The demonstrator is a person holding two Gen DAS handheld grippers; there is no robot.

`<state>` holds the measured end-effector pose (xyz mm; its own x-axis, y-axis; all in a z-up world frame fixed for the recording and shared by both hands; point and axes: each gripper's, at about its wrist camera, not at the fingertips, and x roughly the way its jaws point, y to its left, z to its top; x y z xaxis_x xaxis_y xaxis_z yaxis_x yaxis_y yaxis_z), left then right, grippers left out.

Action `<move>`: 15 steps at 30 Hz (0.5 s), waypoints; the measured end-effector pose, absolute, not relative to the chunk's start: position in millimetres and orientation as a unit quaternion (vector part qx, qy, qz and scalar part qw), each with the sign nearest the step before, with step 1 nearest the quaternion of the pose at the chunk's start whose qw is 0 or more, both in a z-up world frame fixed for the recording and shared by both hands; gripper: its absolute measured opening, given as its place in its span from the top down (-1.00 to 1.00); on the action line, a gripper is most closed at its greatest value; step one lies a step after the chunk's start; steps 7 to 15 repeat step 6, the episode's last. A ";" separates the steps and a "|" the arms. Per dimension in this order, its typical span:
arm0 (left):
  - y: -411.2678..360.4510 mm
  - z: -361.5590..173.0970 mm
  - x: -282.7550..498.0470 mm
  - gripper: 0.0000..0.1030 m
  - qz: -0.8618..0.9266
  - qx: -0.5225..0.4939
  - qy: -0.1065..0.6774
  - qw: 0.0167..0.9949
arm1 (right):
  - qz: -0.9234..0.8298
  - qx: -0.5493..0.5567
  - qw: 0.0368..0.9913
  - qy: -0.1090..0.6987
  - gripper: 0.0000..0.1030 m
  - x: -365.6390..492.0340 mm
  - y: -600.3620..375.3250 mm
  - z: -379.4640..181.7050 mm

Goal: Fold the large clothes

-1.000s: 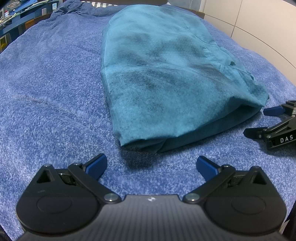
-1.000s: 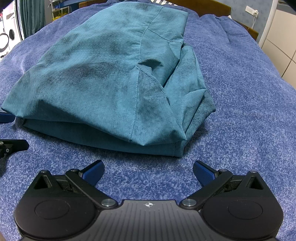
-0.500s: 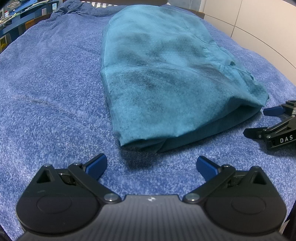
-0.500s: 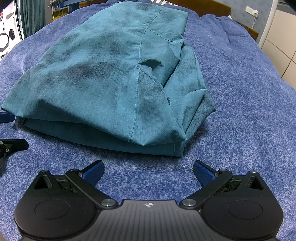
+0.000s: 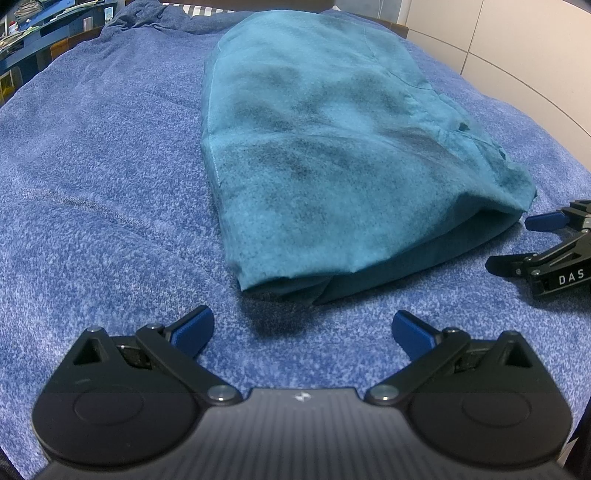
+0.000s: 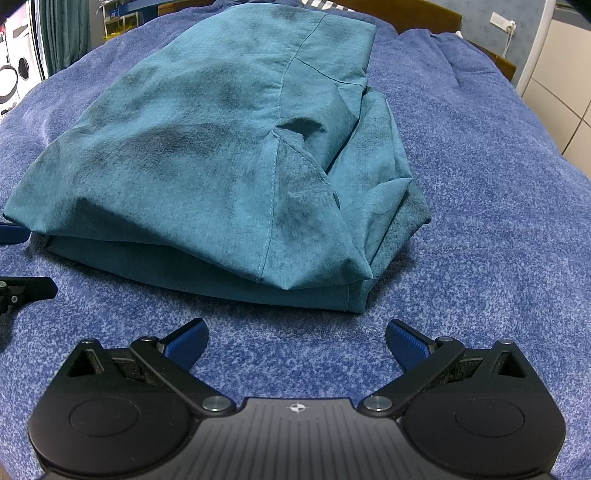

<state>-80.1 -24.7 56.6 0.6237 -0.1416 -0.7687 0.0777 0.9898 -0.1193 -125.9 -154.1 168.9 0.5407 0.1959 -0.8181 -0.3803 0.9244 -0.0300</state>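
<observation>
A teal garment (image 5: 332, 147) lies folded lengthwise on a blue blanket (image 5: 92, 177), its near end a thick rounded fold. My left gripper (image 5: 301, 326) stands open just short of that fold's left corner, nothing between its blue pads. In the right wrist view the same garment (image 6: 221, 166) shows a stitched seam and a bunched right corner. My right gripper (image 6: 297, 334) is open too, a little in front of the near edge. The right gripper (image 5: 517, 243) also shows open in the left wrist view, beside the garment's right corner.
The blue blanket (image 6: 498, 221) covers the whole bed. A wooden headboard (image 6: 406, 14) and a pale wall with a socket (image 6: 506, 16) lie beyond it. Shelves (image 5: 48, 29) stand at the far left. Pale cabinet panels (image 5: 517, 44) run along the right.
</observation>
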 end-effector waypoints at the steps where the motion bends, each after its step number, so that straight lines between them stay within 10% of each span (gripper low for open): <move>1: -24.4 56.8 -79.8 -1.00 -0.061 -0.037 0.429 0.900 | 0.165 -0.103 0.872 0.450 -1.00 -126.1 -153.8 169.0; 15: -24.3 56.7 -79.5 -1.00 -0.061 -0.037 0.430 0.900 | 0.165 -0.103 0.872 0.450 -1.00 -125.9 -154.0 168.8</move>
